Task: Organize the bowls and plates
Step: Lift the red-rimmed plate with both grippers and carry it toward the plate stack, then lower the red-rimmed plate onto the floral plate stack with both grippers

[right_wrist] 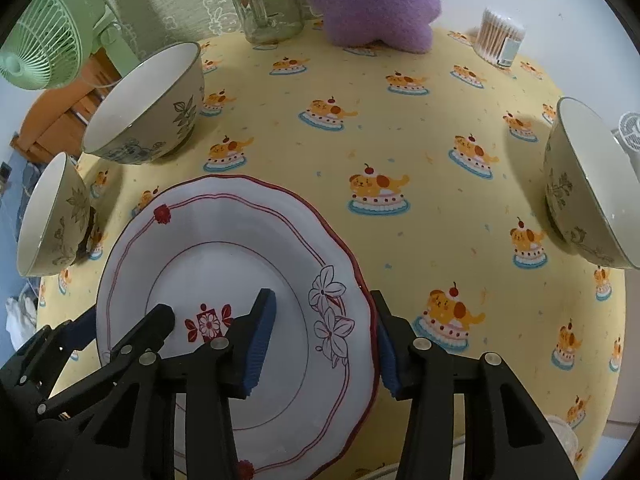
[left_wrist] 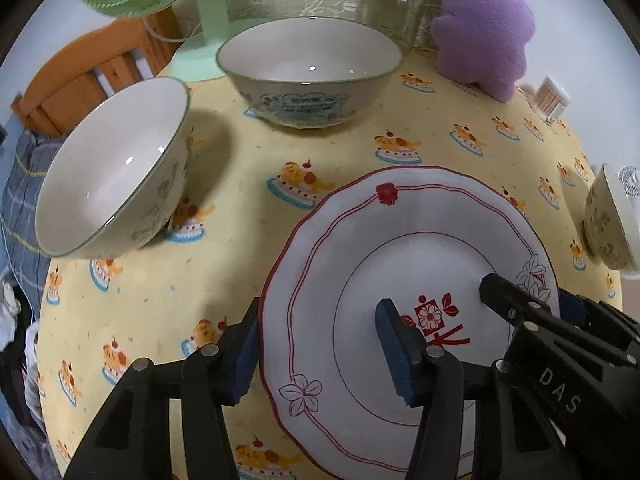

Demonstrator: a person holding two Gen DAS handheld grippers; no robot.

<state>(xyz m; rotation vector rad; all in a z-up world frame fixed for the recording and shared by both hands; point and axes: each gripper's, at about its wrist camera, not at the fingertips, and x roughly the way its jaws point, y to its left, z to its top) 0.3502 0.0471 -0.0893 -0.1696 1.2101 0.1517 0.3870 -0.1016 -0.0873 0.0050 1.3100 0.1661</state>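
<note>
A white plate with red trim and flower prints [left_wrist: 352, 240] lies on the yellow tablecloth, and it also shows in the right wrist view [right_wrist: 224, 240]. My left gripper [left_wrist: 320, 356] straddles its left rim, jaws apart, one finger outside and one over the plate. My right gripper [right_wrist: 324, 344] straddles its right rim the same way, open. Neither is closed on the rim. Three cream bowls with green rims stand around: one at left [left_wrist: 116, 172], one behind [left_wrist: 308, 68], one at right [right_wrist: 588, 184].
A green fan [right_wrist: 48, 40], a glass jar [right_wrist: 268, 0], a purple plush [right_wrist: 376, 0] and a cotton swab tub [right_wrist: 500, 36] stand along the table's back. The table edge runs close on the left, with an orange chair [left_wrist: 92, 68] beyond.
</note>
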